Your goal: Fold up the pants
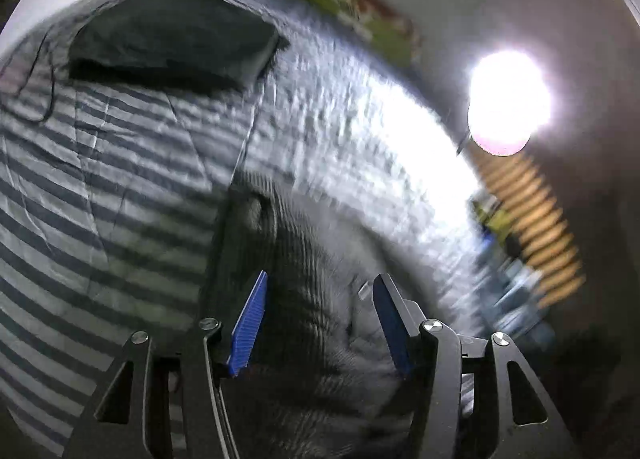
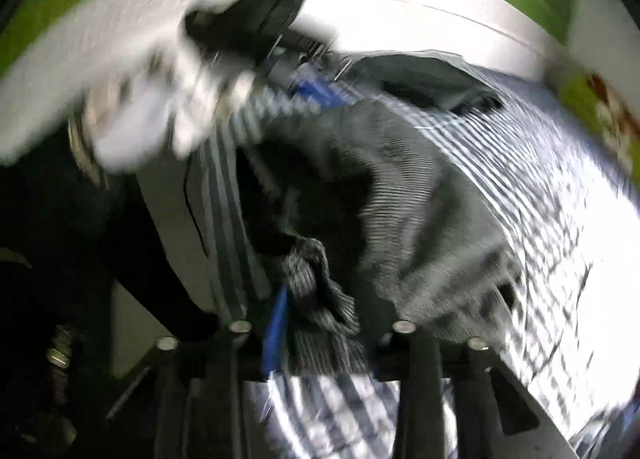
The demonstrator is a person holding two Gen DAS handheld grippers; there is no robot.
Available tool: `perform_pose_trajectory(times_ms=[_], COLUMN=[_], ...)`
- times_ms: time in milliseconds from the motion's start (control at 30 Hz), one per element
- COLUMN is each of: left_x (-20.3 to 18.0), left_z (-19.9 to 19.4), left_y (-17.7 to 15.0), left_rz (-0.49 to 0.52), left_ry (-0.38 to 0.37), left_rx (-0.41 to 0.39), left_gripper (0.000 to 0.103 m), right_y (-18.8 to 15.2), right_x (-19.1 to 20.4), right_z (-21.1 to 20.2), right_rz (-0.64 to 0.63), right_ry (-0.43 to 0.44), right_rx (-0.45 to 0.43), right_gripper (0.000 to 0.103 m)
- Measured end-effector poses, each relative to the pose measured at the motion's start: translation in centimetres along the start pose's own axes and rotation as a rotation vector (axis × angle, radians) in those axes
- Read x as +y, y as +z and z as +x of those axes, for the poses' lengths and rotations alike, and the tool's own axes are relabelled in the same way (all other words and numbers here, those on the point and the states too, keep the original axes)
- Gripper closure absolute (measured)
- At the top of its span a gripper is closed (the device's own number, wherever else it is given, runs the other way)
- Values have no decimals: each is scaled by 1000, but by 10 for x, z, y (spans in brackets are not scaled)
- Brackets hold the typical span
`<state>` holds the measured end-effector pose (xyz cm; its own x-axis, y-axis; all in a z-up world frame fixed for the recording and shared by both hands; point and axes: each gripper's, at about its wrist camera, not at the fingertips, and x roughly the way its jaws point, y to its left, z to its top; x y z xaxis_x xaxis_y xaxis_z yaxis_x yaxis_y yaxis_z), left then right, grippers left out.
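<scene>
One pair of grey pants [image 2: 400, 187], two folded dark garments [image 1: 172, 39].

My left gripper [image 1: 320, 323] hangs open over grey pants [image 1: 304, 259] on striped bedding [image 1: 100, 187]; a dark folded garment [image 1: 172, 47] lies beyond.

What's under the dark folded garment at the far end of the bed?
The folded garment lies on the striped bedsheet, which shows around it. Whatever sits directly beneath the garment is covered.

Dark grey ribbed pants [image 2: 400, 195], grey-and-white striped bedsheet [image 1: 100, 163], blue ridged fingers [image 1: 250, 323].
</scene>
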<state>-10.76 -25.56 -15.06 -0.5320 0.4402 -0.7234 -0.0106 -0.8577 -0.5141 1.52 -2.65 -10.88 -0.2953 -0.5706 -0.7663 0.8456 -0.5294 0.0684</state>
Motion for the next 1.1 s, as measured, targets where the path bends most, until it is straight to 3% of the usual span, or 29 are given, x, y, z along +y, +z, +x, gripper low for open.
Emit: perform_pose_trajectory(times_ms=[67, 200, 267, 367, 500, 533, 567, 600, 667, 733, 833, 900, 1100], left_x=[-8, -26, -39, -47, -32, -28, -24, -19, -16, -11, -1, 11, 32], left_z=[-1, -30, -37, -34, -17, -13, -13, -14, -20, -28, -53, -66, -53], left_y=[-8, -16, -24, -38, -49, -49, -49, -48, -48, -48, -47, -49, -59], left_rz=[42, 59, 104, 129, 83, 70, 43, 32, 13, -12, -65, -110, -166], left_ry=[43, 8, -16, -9, -11, -12, -35, -52, -77, -90, -86, -89, -107], left_rx=[-7, -82, -83, -51, 32, 35, 35, 31, 18, -1, -73, -101, -26], left_gripper=[45, 45, 45, 45, 44, 44, 44, 44, 44, 44, 39, 35, 35], right_y=[-4, -5, -2, -7, -11, -13, -11, -6, 10, 21, 19, 12, -17], right_x=[-39, -118, -151, -184, -185, -185, -183, -181, -181, -188, -192, -182, -116], right_z=[-22, -34, -22, 10, 40, 46, 48, 49, 43, 41, 37, 25, 8], right_rz=[184, 531, 661, 838, 918, 933, 941, 931, 880, 835, 851, 835, 852], right_ry=[25, -19, -11, 66, 74, 89, 96, 101, 50, -46, -63, -71, 95], right_rx=[-65, -125, -103, -37, 33, 27, 19, 21, -19, -29, 25, 47, 74], right_gripper=[61, 61, 61, 61, 62, 68, 91, 97, 97, 97, 91, 71, 66])
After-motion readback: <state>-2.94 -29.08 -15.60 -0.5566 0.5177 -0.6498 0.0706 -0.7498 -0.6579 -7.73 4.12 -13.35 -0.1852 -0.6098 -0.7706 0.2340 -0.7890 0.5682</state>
